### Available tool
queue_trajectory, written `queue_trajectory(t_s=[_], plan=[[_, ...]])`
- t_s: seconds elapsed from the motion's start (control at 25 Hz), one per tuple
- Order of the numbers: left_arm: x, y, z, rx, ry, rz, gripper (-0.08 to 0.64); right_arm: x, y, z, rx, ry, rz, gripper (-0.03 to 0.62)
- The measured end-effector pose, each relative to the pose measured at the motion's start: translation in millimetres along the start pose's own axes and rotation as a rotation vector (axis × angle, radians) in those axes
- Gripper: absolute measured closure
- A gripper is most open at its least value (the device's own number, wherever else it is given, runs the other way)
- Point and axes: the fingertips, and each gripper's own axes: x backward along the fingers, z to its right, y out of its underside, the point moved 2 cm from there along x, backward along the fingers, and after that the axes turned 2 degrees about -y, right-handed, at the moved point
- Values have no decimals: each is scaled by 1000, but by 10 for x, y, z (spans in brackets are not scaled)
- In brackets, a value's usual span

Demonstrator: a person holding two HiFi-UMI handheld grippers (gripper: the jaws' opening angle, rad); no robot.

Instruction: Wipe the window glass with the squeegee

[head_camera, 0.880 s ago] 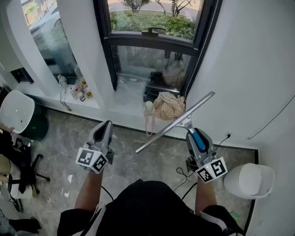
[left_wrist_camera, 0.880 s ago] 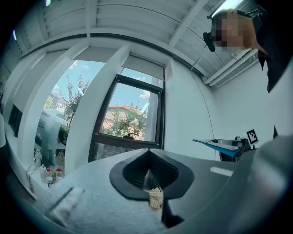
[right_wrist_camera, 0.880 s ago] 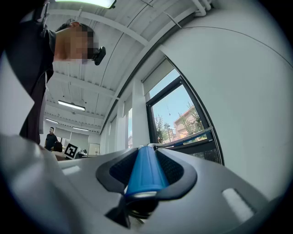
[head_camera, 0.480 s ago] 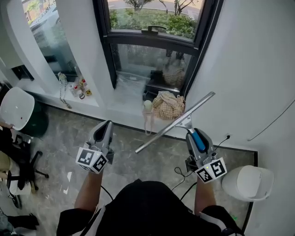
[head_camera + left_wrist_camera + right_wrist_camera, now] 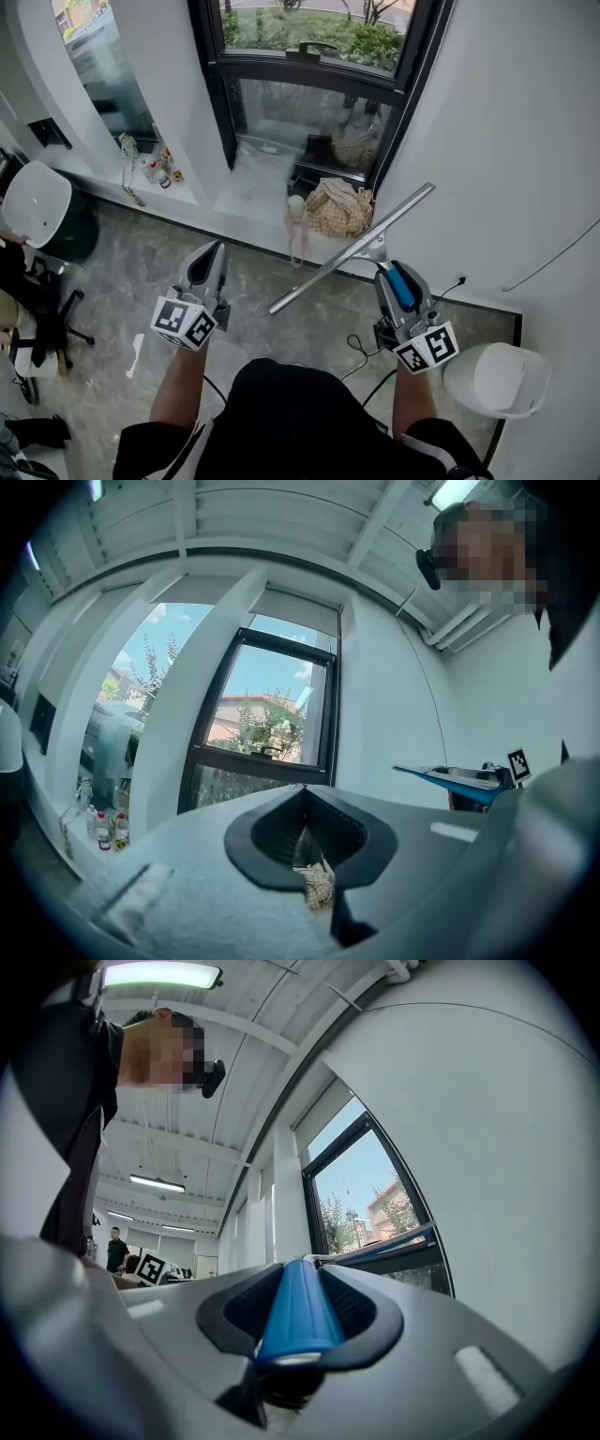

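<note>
Right tongs (image 5: 390, 272) squeezing the blue handle of the squeegee (image 5: 352, 250), long blade slanting up toward the window (image 5: 309, 37). Left tongs (image 5: 214, 249) pressed together, empty.

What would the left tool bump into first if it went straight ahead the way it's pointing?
Probably the window's lower pane. The left tool points toward it, and nothing shows in between. The checkered bag on the ledge sits lower, so the tool would likely miss it, though depth is hard to judge.
</note>
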Motion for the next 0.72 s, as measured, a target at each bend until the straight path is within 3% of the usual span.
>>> queue_trajectory(t_s=[0.32, 0.72], plan=[[-64, 84, -91, -1, -49, -7, 558, -213, 114, 135, -10, -49, -9, 460], [-389, -81, -812, -23, -61, 19, 558, -808, 254, 212, -30, -1, -3, 460]])
